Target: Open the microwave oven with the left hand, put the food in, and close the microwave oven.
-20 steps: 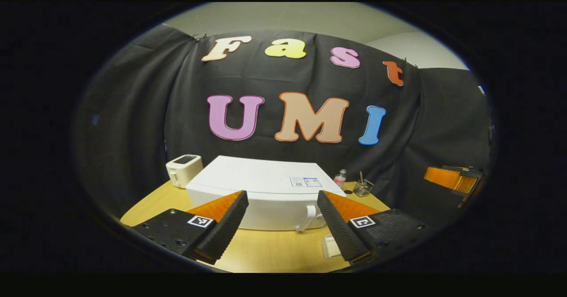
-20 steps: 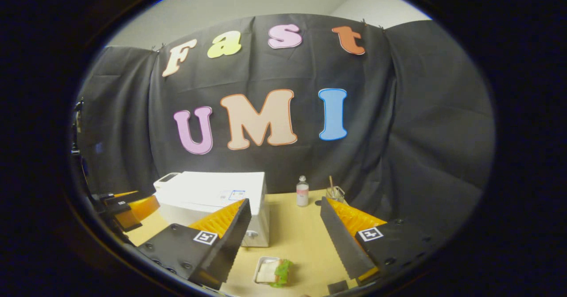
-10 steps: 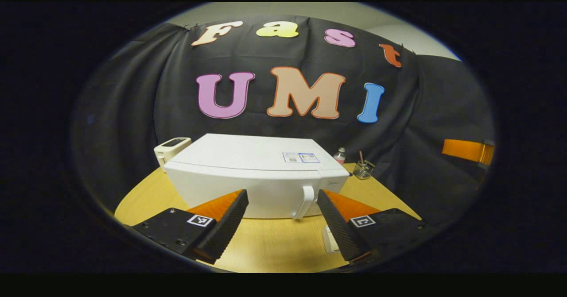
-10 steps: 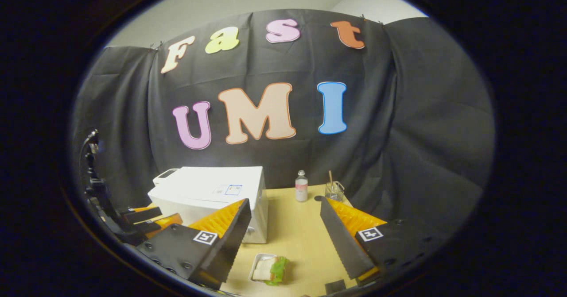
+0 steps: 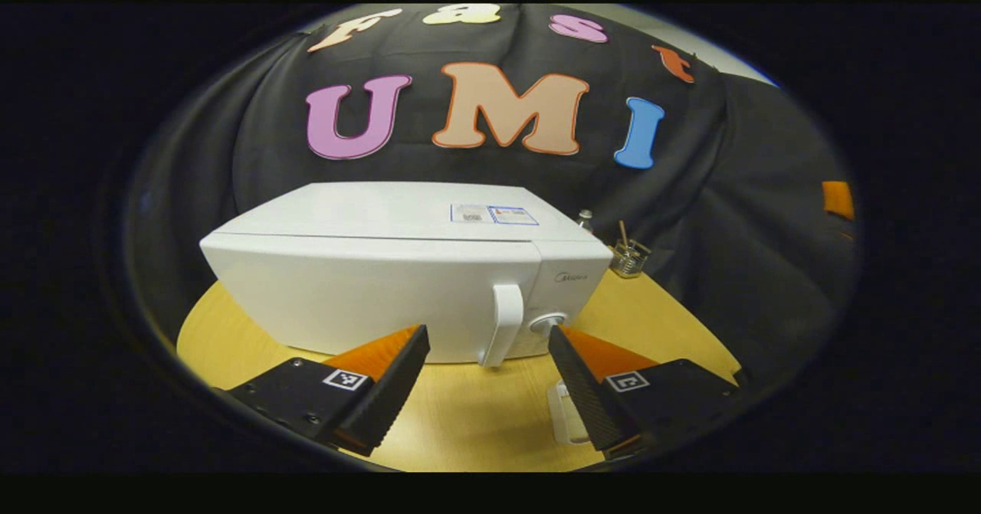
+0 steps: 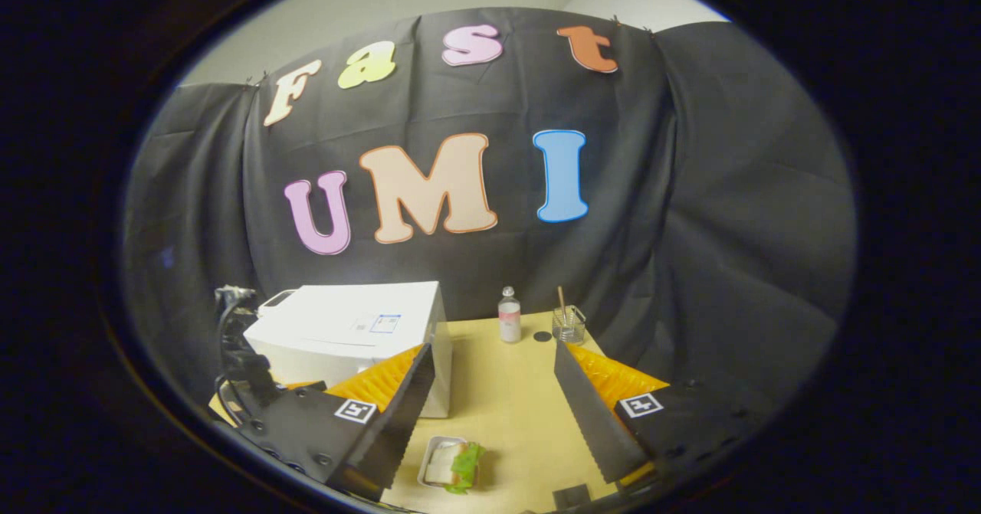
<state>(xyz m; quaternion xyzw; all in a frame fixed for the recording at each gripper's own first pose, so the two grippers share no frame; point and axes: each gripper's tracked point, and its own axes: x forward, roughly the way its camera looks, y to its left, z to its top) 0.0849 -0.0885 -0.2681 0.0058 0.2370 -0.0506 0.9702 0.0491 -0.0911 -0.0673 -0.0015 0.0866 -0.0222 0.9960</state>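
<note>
Before the left tool, fingers apart: closed microwave, long axis crosswise, upright handle facing it.

microwave oven: white, door shut (upright handle) | food: trayed, on table

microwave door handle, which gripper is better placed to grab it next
Left. The left gripper is open, with the handle straight ahead between its fingers. The right gripper hangs open above the food tray, beside the microwave.
</note>
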